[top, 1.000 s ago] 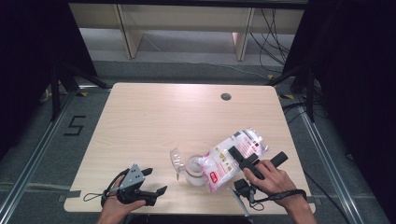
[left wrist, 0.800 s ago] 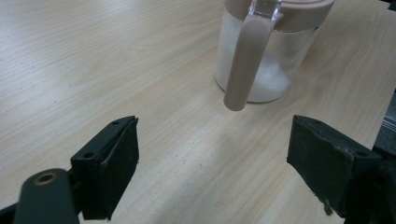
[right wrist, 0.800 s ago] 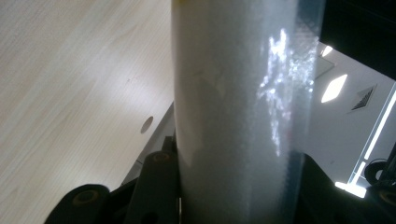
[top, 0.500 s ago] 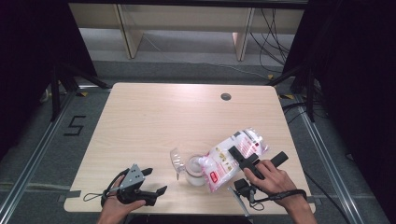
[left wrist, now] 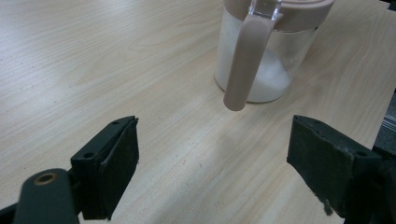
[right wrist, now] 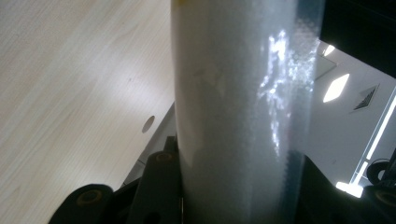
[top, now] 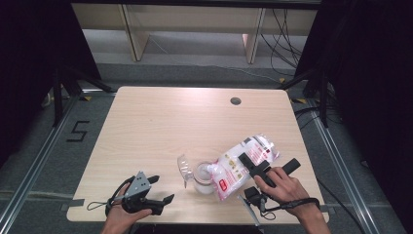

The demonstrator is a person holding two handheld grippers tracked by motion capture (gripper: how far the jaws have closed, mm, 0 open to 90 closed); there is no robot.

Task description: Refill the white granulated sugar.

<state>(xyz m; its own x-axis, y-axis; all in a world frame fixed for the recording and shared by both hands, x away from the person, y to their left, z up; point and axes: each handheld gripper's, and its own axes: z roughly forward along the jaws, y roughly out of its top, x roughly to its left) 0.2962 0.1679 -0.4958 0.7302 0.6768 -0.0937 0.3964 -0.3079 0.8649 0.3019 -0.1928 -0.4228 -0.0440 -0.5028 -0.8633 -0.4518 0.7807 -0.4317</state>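
Right gripper (top: pixel 253 165) jaws clamp the bag (top: pixel 243 165), tilted mouth-down toward the jar (top: pixel 204 176).

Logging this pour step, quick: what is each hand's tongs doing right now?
Left tongs: open, holding nothing, resting on the table near the glass jar.
Right tongs: closed on the white-and-red bag, tilted over the jar.

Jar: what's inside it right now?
The jar holds white granules heaped at the bottom; the upper part looks clear. From above, the tilted bag in the right tool covers its mouth.
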